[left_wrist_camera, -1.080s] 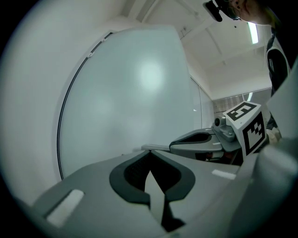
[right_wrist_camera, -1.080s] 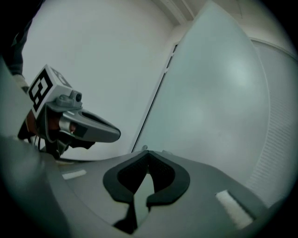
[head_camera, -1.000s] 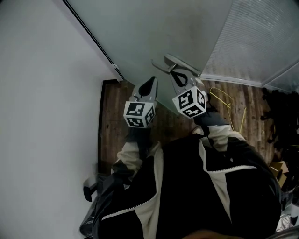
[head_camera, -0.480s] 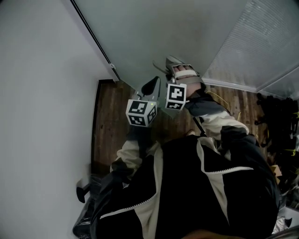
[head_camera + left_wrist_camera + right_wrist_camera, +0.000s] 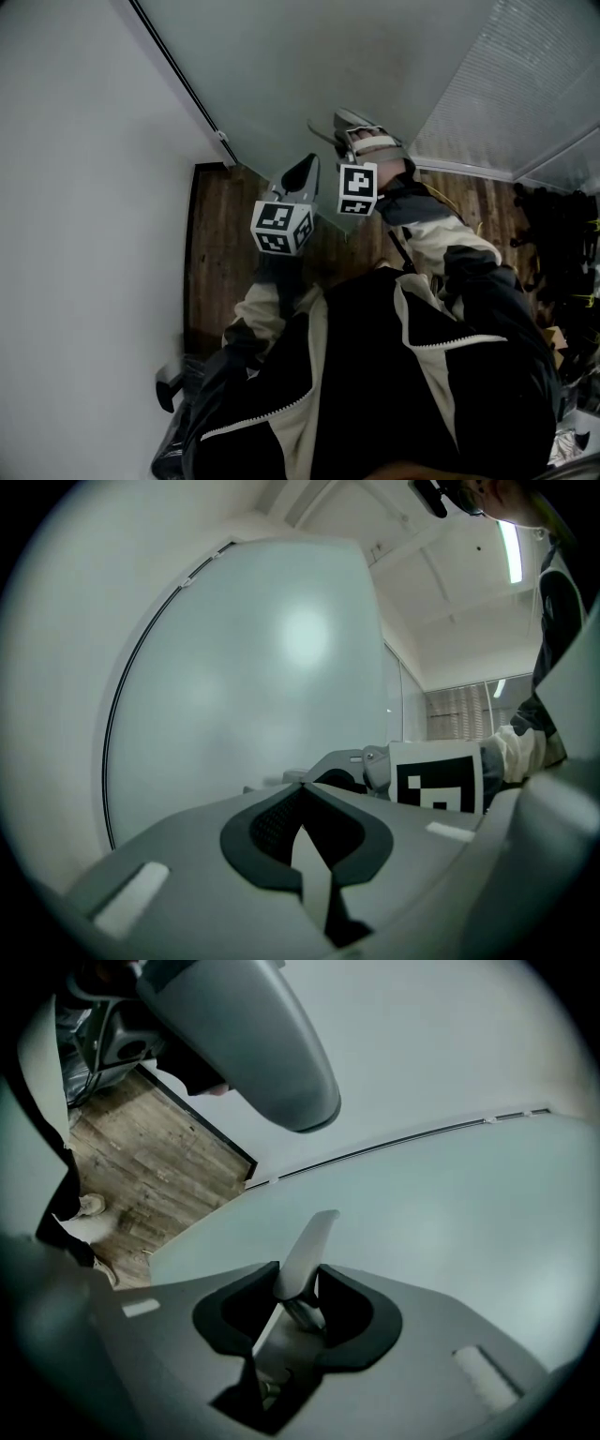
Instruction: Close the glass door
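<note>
I log wood-plank floor [image 5: 225, 272], white wall [image 5: 84, 234] at left, ribbed panel [image 5: 525, 84] upper right, dark clutter [image 5: 562, 244] right edge, ceiling strip light [image 5: 510, 550].

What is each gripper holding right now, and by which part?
Right gripper: jaws closing on the door handle, mid-lever, with its tip poking out beyond. Left gripper: shut, holding nothing.

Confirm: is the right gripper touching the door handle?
Cannot tell. In the right gripper view the door handle sits between the right gripper's closing jaws; neither contact nor gap shows plainly.
</note>
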Available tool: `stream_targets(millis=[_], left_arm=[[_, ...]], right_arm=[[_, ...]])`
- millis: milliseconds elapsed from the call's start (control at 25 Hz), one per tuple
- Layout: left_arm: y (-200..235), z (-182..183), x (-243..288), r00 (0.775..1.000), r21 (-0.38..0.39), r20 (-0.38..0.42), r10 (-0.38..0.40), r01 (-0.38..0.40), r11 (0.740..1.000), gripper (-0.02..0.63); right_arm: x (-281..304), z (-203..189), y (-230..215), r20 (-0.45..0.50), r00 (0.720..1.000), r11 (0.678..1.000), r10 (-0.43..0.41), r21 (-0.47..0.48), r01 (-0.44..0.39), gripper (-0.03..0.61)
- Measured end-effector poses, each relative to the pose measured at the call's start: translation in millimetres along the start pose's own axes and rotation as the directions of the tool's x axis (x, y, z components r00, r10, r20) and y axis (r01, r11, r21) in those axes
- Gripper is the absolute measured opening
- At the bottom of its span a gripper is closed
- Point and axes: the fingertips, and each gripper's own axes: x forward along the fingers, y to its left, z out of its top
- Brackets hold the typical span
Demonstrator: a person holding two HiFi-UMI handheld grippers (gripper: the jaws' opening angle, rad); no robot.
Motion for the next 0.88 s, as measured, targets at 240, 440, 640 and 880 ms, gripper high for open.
stream_targets(millis=[240,440,640,880], left_arm=[[-26,0,26,0.999,0.150,-0.023,-0.042,0.044,0.988,0.003],[-44,-1,59,0.997,0.149,-0.041,-0.066,0.072,0.986,0.003],[-36,-2,87,0.998,0.183,-0.057,-0.029,0.039,0.982,0.004],[-38,5,134,0.998,0.200,-0.056,0.010,0.001,0.980,0.003]], right_arm=[[26,-34,-14,-0.036,0.999,0.998,-0.017,-0.061,0.015,0.133],[54,-76,-35,-0.073,0.997,0.995,-0.040,-0.095,0.033,0.130],[93,-111,-57,-0.094,0.993,0.993,-0.075,-0.103,0.065,0.131],[139,-155,-87,-0.103,0.987,0.984,-0.122,-0.145,0.107,0.126]])
